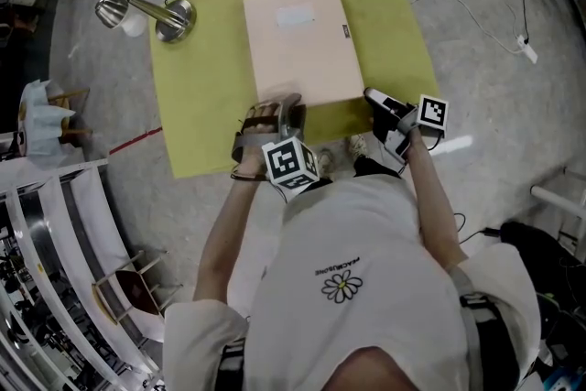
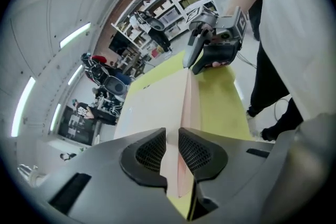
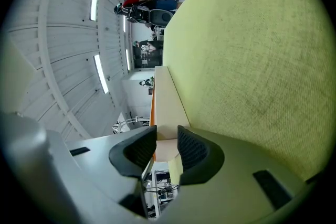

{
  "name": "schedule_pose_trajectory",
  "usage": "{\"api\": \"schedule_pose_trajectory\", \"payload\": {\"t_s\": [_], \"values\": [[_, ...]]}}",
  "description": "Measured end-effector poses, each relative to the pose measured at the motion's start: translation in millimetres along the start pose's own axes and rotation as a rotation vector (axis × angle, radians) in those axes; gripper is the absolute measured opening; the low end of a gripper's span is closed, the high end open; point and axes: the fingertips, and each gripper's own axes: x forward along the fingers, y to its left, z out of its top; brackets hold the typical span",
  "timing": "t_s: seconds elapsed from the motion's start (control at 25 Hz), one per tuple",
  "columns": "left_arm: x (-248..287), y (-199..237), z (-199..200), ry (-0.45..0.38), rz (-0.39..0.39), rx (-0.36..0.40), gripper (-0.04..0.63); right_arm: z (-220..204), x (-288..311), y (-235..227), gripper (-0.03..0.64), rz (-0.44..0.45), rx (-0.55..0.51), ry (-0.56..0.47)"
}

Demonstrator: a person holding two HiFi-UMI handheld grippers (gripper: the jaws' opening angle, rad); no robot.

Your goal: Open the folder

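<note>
A pale pink folder (image 1: 302, 37) lies closed and flat on a yellow-green mat (image 1: 201, 96). My left gripper (image 1: 279, 105) is at its near left corner. In the left gripper view that gripper (image 2: 172, 152) is shut on the thin edge of the folder's cover (image 2: 157, 107), which runs up between the pads. My right gripper (image 1: 371, 96) is at the near right corner. In the right gripper view it (image 3: 167, 147) stands open around the folder's thick corner (image 3: 167, 107), which nearly fills the gap. The right gripper (image 2: 210, 47) also shows in the left gripper view.
A metal lamp (image 1: 137, 14) lies at the mat's far left corner. Cables (image 1: 513, 23) trail over the grey floor on the right. A white rack (image 1: 46, 243) and a small chair (image 1: 133, 288) stand at the near left. The mat (image 3: 252, 50) is bare beside the folder.
</note>
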Motion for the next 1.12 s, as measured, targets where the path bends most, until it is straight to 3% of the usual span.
{"api": "schedule_pose_trajectory", "payload": {"t_s": [0.16,0.4,0.52,0.64,0.8,1.12], "values": [[6,-6,0,0.075,0.138,0.087,0.110,-2,0,-1,0.106,-0.006,0.011,0.003],[-3,9,6,0.055,0.222,0.074,0.150,-1,0,-1,0.106,-0.001,0.012,0.004],[6,-3,6,0.076,0.179,0.111,0.150,0,2,-1,0.106,-0.003,0.004,0.016],[15,-16,5,0.097,0.146,0.145,0.091,0,4,-1,0.104,-0.010,-0.005,0.026],[2,8,8,-0.006,0.228,0.033,0.037,0,2,-1,0.106,-0.005,-0.002,0.029],[-6,18,8,-0.163,0.167,-0.382,0.037,2,1,-3,0.109,-0.056,-0.037,0.021]]}}
